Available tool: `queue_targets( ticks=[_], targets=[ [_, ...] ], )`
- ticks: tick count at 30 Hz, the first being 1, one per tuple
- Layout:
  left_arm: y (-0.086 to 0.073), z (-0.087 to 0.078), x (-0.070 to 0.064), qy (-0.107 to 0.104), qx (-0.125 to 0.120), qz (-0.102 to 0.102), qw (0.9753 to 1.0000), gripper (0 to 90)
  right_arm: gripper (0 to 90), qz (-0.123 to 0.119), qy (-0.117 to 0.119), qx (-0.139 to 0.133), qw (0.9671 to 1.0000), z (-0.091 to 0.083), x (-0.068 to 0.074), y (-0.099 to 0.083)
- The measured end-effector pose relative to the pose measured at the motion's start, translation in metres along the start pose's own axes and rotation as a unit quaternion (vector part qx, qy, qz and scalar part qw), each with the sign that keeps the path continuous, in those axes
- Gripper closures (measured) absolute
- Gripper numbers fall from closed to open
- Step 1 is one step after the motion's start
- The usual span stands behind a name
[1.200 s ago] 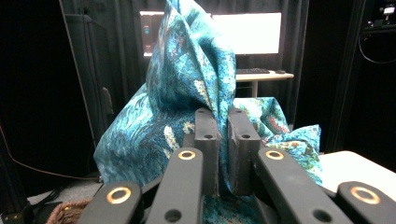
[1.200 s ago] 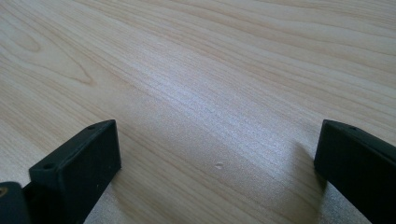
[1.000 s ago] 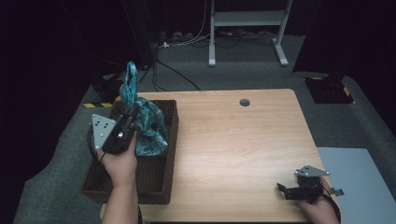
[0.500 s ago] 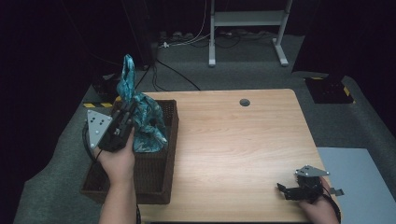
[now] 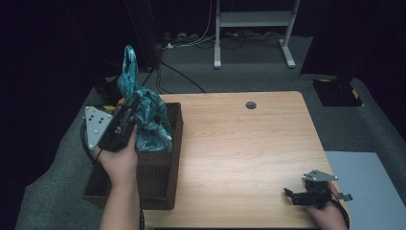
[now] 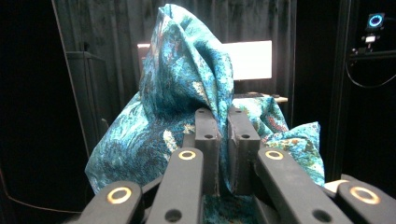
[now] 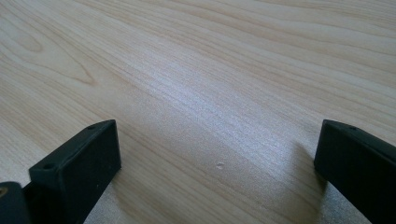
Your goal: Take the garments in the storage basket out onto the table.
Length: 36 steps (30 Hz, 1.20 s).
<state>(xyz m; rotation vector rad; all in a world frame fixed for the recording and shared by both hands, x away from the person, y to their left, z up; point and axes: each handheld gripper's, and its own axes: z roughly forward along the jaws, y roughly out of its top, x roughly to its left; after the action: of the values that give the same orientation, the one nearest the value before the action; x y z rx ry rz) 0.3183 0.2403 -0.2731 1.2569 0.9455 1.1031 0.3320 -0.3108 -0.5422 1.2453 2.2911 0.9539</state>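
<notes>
We note left hand-held gripper (image 5: 130, 111) jaws pinching teal cloth (image 5: 143, 117), fold clamped between them | cloth raised above dark wicker basket (image 5: 170, 158) at left bench (image 5: 239, 153) edge, peak upright | right hand-held gripper (image 5: 294, 195) jaws spread wide, resting on bare bench near front right corner.
</notes>
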Motion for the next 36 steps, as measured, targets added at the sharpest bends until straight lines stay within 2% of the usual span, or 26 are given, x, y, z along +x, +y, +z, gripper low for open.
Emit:
queue_targets(
  ticks=[13, 24, 36],
  targets=[
    [0.016, 0.005, -0.011, -0.011, -0.023, -0.003, 0.9997, 84.6, 0.3, -0.001, 0.002, 0.0, 1.0, 0.0, 0.0, 0.0],
    [0.019, 0.01, -0.022, -0.027, -0.029, -0.008, 0.9992, 84.6, 0.3, -0.002, 0.001, 0.001, 1.0, 0.0, 0.0, 0.0],
    [0.016, 0.017, -0.04, -0.049, -0.035, -0.012, 0.9981, 84.6, 0.3, -0.001, 0.002, 0.0, 1.0, 0.0, 0.0, 0.0]
  ],
)
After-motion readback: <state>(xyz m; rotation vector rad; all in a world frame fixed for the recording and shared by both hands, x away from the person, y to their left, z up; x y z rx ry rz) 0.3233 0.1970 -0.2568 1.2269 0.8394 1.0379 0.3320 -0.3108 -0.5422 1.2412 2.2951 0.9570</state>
